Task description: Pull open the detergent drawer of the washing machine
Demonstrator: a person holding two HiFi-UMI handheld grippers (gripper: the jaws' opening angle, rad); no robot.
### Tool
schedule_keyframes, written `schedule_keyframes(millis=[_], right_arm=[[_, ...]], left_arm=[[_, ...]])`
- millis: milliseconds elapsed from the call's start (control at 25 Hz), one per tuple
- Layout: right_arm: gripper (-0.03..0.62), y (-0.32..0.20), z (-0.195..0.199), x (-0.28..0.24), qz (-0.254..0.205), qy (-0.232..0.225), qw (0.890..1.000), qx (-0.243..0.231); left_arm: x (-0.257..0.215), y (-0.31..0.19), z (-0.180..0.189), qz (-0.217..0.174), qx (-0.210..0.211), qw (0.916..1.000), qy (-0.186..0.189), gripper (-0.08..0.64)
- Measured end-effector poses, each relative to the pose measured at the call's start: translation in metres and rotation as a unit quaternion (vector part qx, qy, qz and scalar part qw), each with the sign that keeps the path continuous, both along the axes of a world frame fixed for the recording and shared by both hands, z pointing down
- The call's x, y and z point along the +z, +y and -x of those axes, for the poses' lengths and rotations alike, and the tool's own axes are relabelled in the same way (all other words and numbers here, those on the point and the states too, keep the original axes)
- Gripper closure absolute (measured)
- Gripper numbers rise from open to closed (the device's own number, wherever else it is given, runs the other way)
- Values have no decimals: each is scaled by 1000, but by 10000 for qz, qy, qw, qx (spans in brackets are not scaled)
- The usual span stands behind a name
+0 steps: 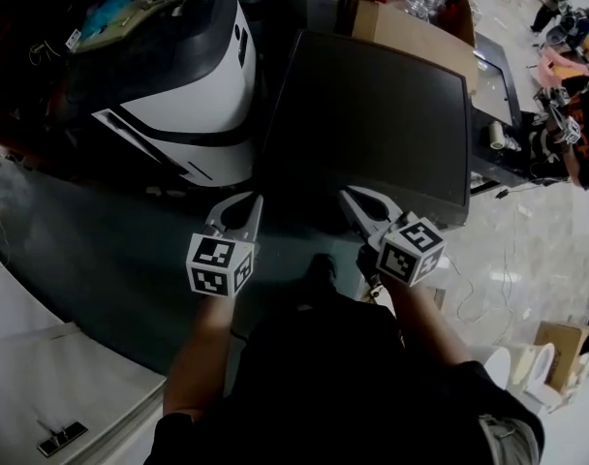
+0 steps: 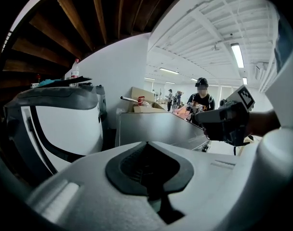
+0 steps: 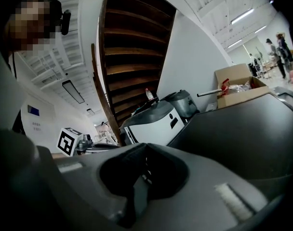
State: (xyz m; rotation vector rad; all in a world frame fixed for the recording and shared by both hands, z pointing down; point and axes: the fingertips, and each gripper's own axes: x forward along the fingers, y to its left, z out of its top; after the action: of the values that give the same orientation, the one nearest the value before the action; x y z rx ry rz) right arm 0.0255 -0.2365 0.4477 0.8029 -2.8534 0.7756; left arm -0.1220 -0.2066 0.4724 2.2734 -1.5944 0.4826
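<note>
**Two closed grippers held side by side before one dark washing machine**

One wooden staircase [image 3: 129, 57] rises above the appliances, seen from beneath in both gripper views. One washing machine [image 1: 372, 105], dark and flat-topped, stands directly ahead of the person, its near edge just beyond the two gripper tips; no view shows its front face clearly, so the detergent drawer cannot be made out. One rounded white-and-black appliance [image 1: 193, 85] stands just beside the machine on its left. One open cardboard box [image 1: 416, 27] sits behind the machine's far edge, with clutter inside. One person in dark clothes [image 2: 202, 100] stands well beyond the machine in the left gripper view.

There are two grippers, held near each other but apart. The left gripper [image 1: 253, 200] points toward the gap between the white appliance and the machine. Its fingers are pressed together at the tips with nothing between them, as its own view shows. The right gripper [image 1: 346, 195] points at the machine's near edge; its fingers likewise meet at the tips and carry nothing.

There are two marker cubes, one per gripper: the left cube [image 1: 220, 264] and the right cube [image 1: 411, 250]. One small bottle with a red cap [image 2: 75, 69] stands on top of the white appliance.
</note>
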Motion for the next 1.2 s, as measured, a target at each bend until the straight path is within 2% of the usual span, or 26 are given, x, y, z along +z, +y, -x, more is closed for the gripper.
schedule_keyframes(millis=[440,560,680,920,1000,1080,1200], right_arm=[[589,-37,-6,14,125,-23,9992,-376],[589,-43,-4,14,160,2,9993,-329],[589,-47,-2,15,227,39,9995,-229],[589,-40,9,19,297,123,9994,-149],[589,-36,11,20,346,118,9993,-94],[589,-32,12,23,375,171,9991,-91],[589,-26,12,28,452,229,9987,-41]], left_arm=[[32,-34,-10,443,102,9978,-480,548],[46,-38,-7,613,245,9961,-582,548],[55,-44,-7,676,511,9927,-855,546],[67,-50,-16,626,1249,9803,-1395,546],[73,-49,-19,695,1510,9733,-1583,542],[80,-50,-22,746,1743,9660,-1757,487],[92,-50,-25,806,2051,9550,-1983,471]])
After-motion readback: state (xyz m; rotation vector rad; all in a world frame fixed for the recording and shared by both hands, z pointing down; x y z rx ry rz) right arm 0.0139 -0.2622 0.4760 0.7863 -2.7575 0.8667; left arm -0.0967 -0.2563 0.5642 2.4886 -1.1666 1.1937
